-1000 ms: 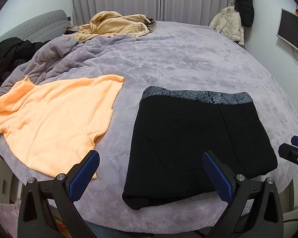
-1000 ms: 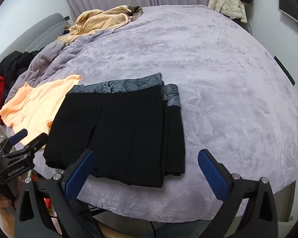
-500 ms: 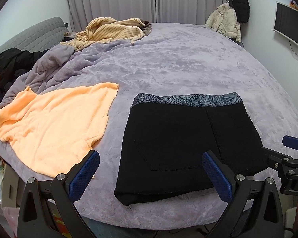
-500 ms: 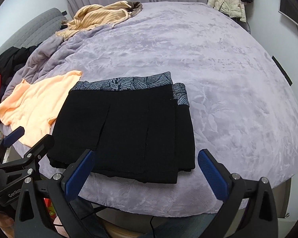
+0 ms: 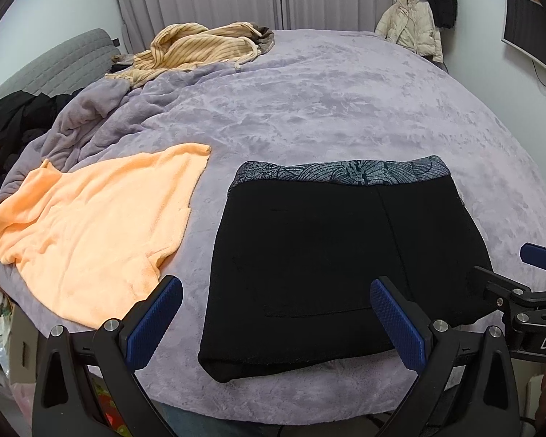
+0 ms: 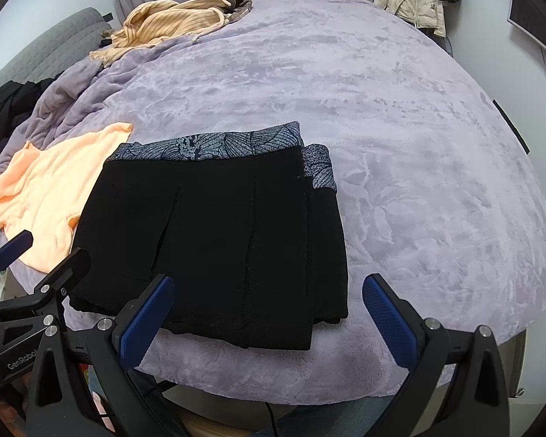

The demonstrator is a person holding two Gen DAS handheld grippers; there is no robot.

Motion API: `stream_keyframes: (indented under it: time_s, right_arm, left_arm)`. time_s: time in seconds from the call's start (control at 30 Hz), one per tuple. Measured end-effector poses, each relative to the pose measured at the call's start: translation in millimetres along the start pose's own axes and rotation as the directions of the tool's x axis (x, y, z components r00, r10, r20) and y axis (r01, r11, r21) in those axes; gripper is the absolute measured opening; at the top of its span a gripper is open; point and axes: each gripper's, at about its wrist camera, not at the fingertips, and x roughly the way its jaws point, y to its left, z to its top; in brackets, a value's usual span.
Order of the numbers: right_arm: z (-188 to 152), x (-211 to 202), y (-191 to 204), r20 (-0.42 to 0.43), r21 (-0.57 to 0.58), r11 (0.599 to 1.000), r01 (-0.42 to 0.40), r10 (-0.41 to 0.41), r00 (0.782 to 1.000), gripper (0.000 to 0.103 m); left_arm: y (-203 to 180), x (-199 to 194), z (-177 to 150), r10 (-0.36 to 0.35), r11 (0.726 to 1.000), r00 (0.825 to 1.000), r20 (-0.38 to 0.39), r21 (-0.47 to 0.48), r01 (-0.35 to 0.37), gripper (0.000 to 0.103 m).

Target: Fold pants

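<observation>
The black pants [image 5: 320,255] lie folded into a flat rectangle near the front edge of the bed, with a grey patterned waistband at the far side; they also show in the right wrist view [image 6: 214,233]. My left gripper [image 5: 276,322] is open and empty, held above the near edge of the pants. My right gripper [image 6: 269,317] is open and empty, over the near right corner of the pants. Each gripper shows at the edge of the other's view.
A purple plush blanket [image 5: 327,102] covers the bed. An orange top [image 5: 91,225] lies flat left of the pants. A striped tan garment [image 5: 200,49] sits at the far end. Dark clothes [image 5: 11,116] pile at the left. Jackets [image 5: 415,29] hang at the back right.
Both grippers have drawn back and up from the pants, staying open. The pants lie still on the bed.
</observation>
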Motion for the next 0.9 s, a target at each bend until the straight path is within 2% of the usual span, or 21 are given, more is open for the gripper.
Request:
stream_keyframes:
  time_s: [0.33, 0.73, 0.9]
  right_arm:
    - [1.1, 9.7, -1.3, -0.022, 0.007, 1.0, -0.005, 0.005, 1.0, 0.103]
    - [0.8, 13.5, 0.6, -0.03, 0.011, 1.0, -0.003, 0.003, 1.0, 0.103]
    - [-0.4, 16.4, -0.3, -0.037, 0.015, 1.0, 0.001, -0.001, 0.999, 0.103]
  left_arm:
    - [-2.2, 6.7, 0.8, 0.018, 1.0, 1.0, -0.013, 0.017, -0.018, 0.103]
    - [-1.5, 11.8, -0.7, 0.007, 1.0, 0.999, -0.036, 0.012, -0.007, 0.103]
    - [-2.2, 12.5, -1.7, 0.03, 0.999, 0.999, -0.033, 0.022, -0.029, 0.103]
